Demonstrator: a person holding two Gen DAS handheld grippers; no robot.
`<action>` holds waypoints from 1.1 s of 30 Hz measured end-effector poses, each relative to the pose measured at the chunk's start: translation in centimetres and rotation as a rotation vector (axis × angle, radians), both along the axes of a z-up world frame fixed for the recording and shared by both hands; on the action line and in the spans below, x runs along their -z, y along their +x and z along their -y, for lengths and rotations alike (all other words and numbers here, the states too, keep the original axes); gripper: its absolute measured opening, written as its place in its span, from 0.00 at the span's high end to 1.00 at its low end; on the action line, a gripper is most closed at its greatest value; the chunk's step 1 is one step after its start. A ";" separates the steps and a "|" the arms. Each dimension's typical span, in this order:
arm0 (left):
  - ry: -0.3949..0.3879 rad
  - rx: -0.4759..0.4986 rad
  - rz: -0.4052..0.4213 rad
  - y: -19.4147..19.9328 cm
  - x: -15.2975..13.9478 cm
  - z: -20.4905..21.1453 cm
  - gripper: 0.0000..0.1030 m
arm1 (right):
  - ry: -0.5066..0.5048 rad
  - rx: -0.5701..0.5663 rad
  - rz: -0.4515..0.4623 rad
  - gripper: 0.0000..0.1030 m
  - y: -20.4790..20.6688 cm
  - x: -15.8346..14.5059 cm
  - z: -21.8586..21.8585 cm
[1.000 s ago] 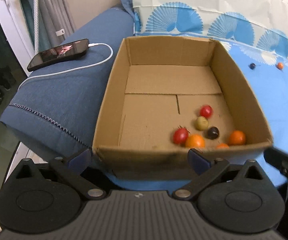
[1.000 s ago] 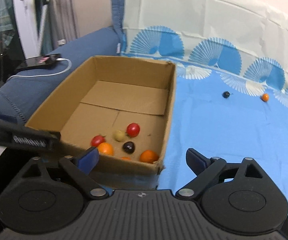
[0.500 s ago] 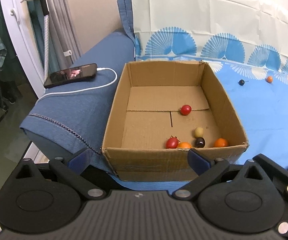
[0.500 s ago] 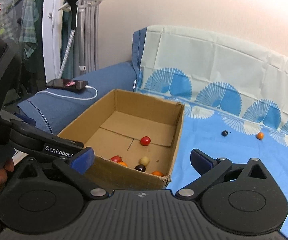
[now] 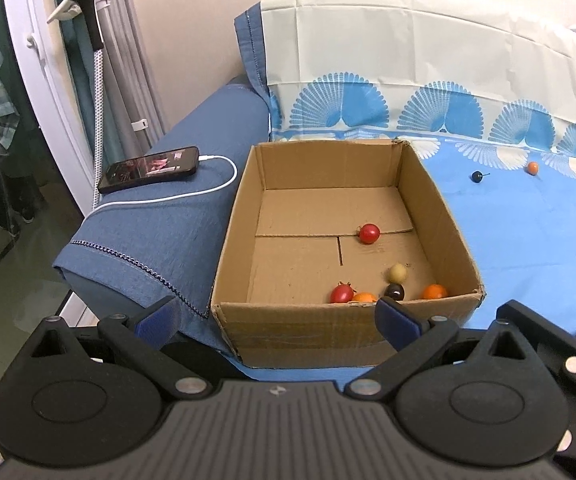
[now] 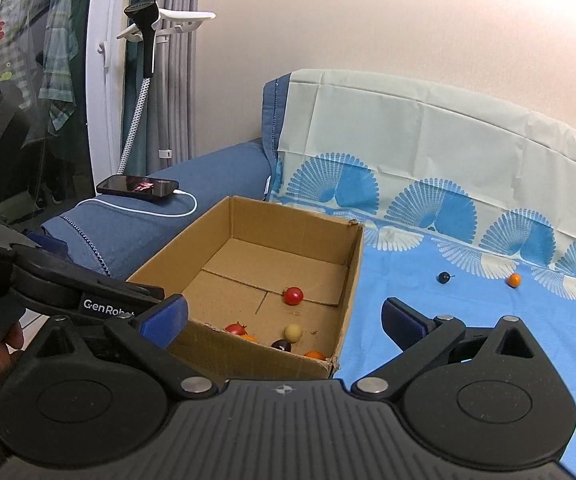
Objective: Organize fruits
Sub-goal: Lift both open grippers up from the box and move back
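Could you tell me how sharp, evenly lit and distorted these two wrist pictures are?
Left wrist view: sharp, soft even light, the cardboard box bowed by the fisheye, dark vignette at the top right corner. Right wrist view: equally sharp, the phone screen glowing, the dim room at left much darker.

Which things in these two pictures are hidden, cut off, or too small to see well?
- Left wrist view: the near wall of the cardboard box hides the lower part of the orange fruit.
- Right wrist view: the box's near wall covers most of the orange fruit in the corner.
- Both views: the dark fruit on the blue sheet is too small to identify.
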State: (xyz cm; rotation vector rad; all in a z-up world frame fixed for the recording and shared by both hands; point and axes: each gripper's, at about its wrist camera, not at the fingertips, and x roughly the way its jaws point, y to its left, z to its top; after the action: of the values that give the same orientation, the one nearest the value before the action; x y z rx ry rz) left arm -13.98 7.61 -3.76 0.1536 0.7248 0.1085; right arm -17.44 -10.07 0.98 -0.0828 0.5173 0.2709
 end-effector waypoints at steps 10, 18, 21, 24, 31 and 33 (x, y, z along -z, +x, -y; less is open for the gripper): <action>-0.003 0.003 -0.019 0.2 0.6 0.1 0.00 | 0.006 0.004 -0.027 0.01 0.4 0.7 0.1; 0.007 0.014 -0.040 0.6 1.2 0.5 0.00 | 0.024 0.018 -0.041 0.01 0.6 1.2 0.6; 0.013 0.017 -0.049 0.9 1.4 0.5 0.00 | 0.031 0.025 -0.047 0.01 0.7 1.4 0.9; 0.023 0.016 -0.057 1.1 1.6 0.6 0.00 | 0.045 0.029 -0.055 0.01 0.9 1.7 1.2; 0.026 0.005 -0.095 1.9 2.0 1.2 0.00 | 0.085 0.025 -0.079 0.01 1.9 2.7 2.1; 0.024 0.014 -0.116 2.4 2.2 1.6 0.00 | 0.100 0.032 -0.086 0.01 2.3 3.1 2.6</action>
State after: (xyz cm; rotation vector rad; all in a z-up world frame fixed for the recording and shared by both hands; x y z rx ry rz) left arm -11.57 5.96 -5.98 0.1889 0.8382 0.0955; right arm -15.18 -12.69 -2.12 0.0349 0.5894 0.2696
